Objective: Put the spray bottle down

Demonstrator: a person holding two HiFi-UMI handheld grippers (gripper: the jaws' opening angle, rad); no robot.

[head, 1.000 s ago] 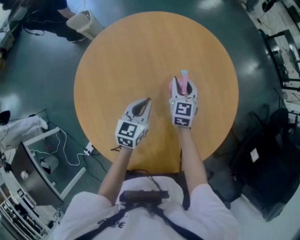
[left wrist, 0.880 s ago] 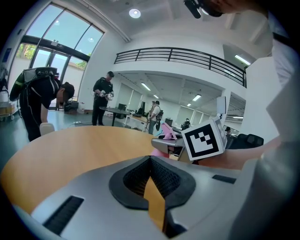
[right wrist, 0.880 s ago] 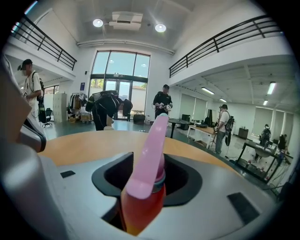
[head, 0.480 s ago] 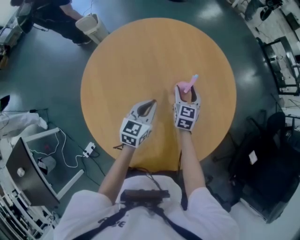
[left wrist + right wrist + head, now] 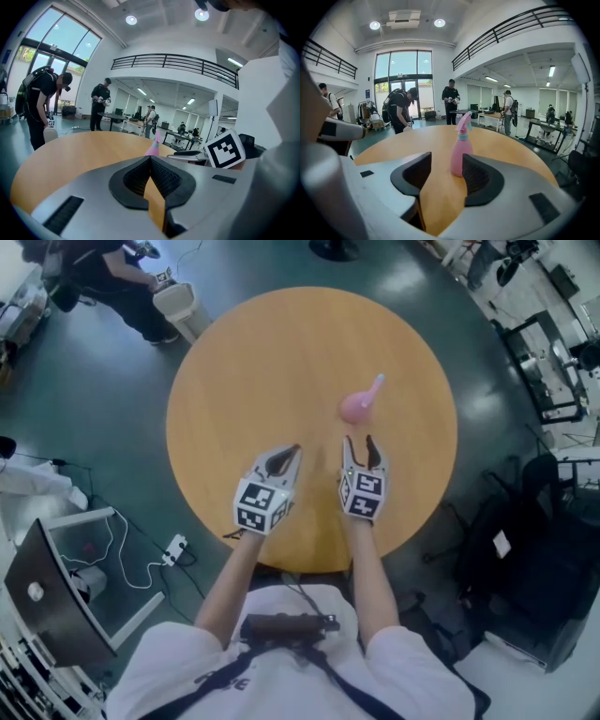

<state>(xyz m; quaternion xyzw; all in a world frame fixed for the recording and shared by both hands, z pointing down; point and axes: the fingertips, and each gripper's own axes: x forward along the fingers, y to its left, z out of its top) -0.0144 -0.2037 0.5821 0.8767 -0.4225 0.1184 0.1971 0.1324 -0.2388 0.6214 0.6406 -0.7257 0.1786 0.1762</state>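
The pink spray bottle (image 5: pixel 357 406) stands upright by itself on the round wooden table (image 5: pixel 262 362). My right gripper (image 5: pixel 360 441) sits just short of it, nearer the person. Its jaws are wide apart and closing, with nothing between them. In the right gripper view the spray bottle (image 5: pixel 460 150) rises beyond the right gripper (image 5: pixel 446 166), with bare tabletop between bottle and pads. My left gripper (image 5: pixel 292 451) hovers over the table to the left, shut and empty. From the left gripper (image 5: pixel 150 159), the spray bottle (image 5: pixel 153 146) peeks over the closed tips.
A white bin (image 5: pixel 175 301) and a person stand past the table's far left edge. A black chair (image 5: pixel 534 549) is at the right. A desk with a monitor (image 5: pixel 56 596) and a power strip (image 5: pixel 175 542) lie at the left. Several people stand in the hall.
The right gripper opened, let go of the spray bottle and drew back toward the person. The bottle now stands alone. The left gripper shifted only slightly.
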